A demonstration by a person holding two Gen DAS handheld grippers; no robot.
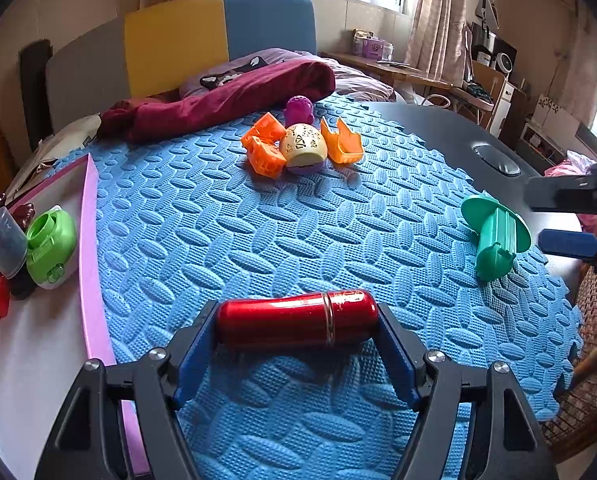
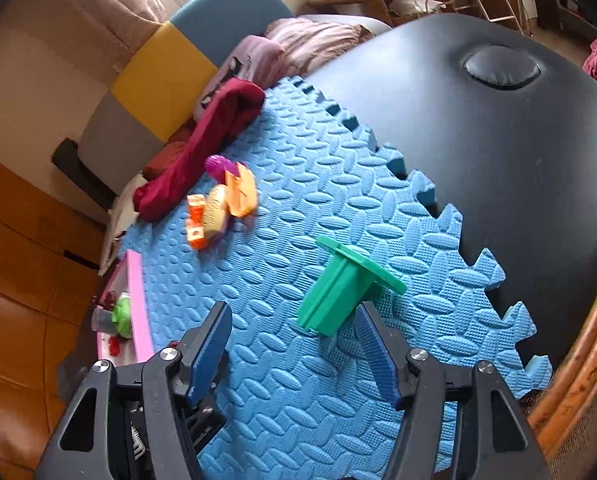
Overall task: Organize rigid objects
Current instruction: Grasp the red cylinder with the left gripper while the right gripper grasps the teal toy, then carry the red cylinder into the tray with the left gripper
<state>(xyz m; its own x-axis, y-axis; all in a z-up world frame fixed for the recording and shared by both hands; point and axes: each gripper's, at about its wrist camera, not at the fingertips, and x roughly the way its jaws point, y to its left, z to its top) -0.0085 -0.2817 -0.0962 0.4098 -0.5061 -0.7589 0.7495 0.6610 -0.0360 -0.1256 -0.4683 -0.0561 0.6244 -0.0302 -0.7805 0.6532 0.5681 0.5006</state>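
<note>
Gripping a red flask (image 1: 298, 319) lengthwise, the left gripper (image 1: 296, 350) had both blue pads pressed on its ends, low over the blue foam mat (image 1: 226, 236). At ten o'clock sat a pink tray (image 1: 88, 232) holding a green toy (image 1: 52, 248); at twelve, orange blocks (image 1: 263, 148); at three, a green funnel (image 1: 496, 236).

Over on the right wrist view, the right gripper (image 2: 294, 344) stood apart, its right pad just beside that green funnel (image 2: 346, 284) lying on the mat (image 2: 298, 392), nothing clamped.

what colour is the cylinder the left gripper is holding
Glossy metallic red, with a thin silver ring near one end. The cylinder shows best in the left wrist view.
</note>
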